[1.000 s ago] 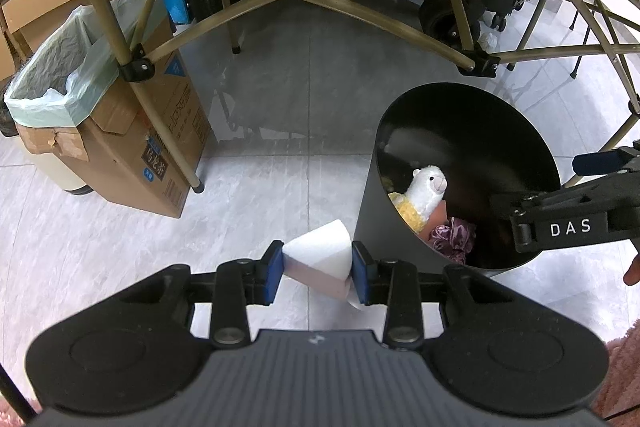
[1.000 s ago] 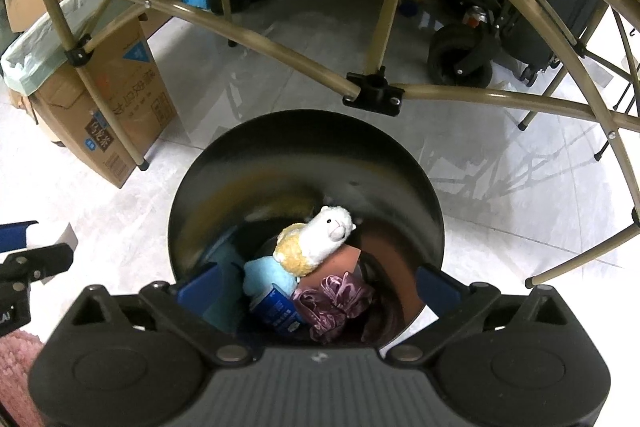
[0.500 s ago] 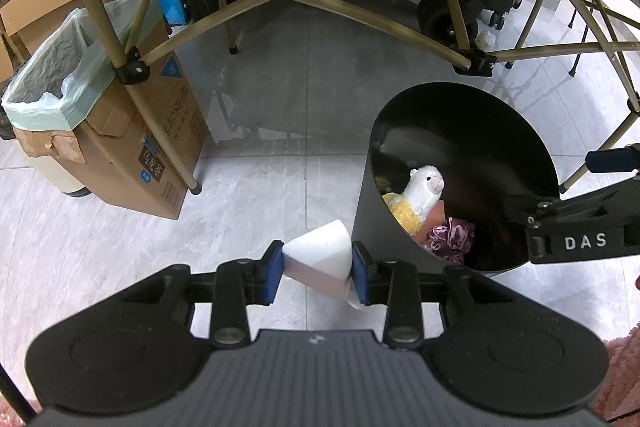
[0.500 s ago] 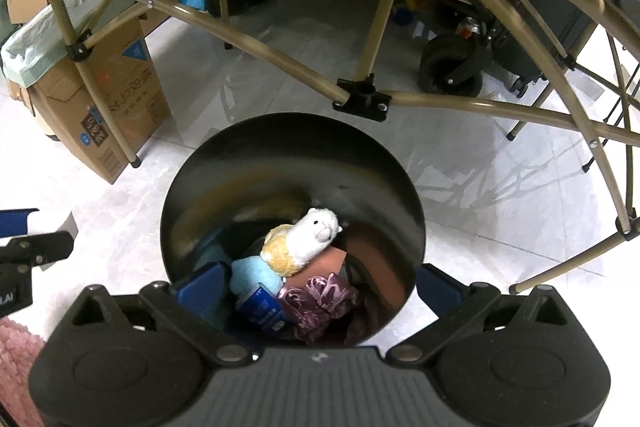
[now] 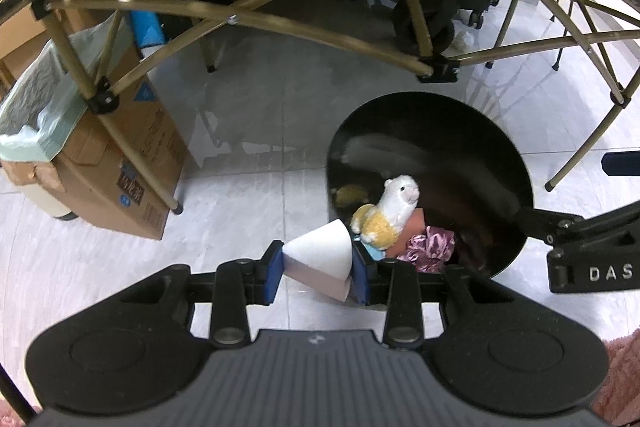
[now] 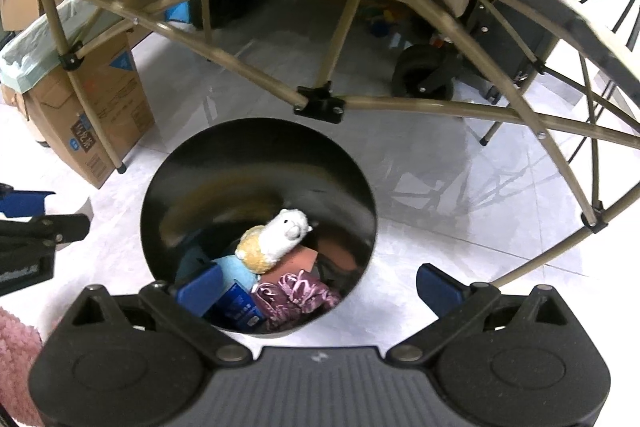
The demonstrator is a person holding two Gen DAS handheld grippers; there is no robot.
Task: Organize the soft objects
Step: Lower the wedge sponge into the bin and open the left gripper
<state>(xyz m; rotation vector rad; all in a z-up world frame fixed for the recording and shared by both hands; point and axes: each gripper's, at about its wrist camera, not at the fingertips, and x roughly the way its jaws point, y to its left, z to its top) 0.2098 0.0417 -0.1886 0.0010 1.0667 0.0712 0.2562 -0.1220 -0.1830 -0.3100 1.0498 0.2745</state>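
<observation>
Right now my left gripper (image 5: 317, 265) has its blue pads clamped on a white foam wedge (image 5: 320, 255), which hangs just outside the black bin (image 5: 516, 171), at about eight o'clock of its rim. My right gripper (image 6: 316, 291) is spread wide and empty above the same bin, whose mouth fills the middle of its view. Inside lie a plush alpaca (image 6: 276, 241), a purple satin scrunchie (image 6: 298, 293) and a blue pack (image 6: 240, 305).

I judge the risk plain: release now and the wedge drops to the floor tiles (image 5: 248, 211), or clips the rim and bounces away. My two tools sit near each other and could knock together.

Readable writing: "DAS" on the right tool's arm at three o'clock, and "FAN" on the folding table's (image 5: 280, 23) underside at twelve.
</observation>
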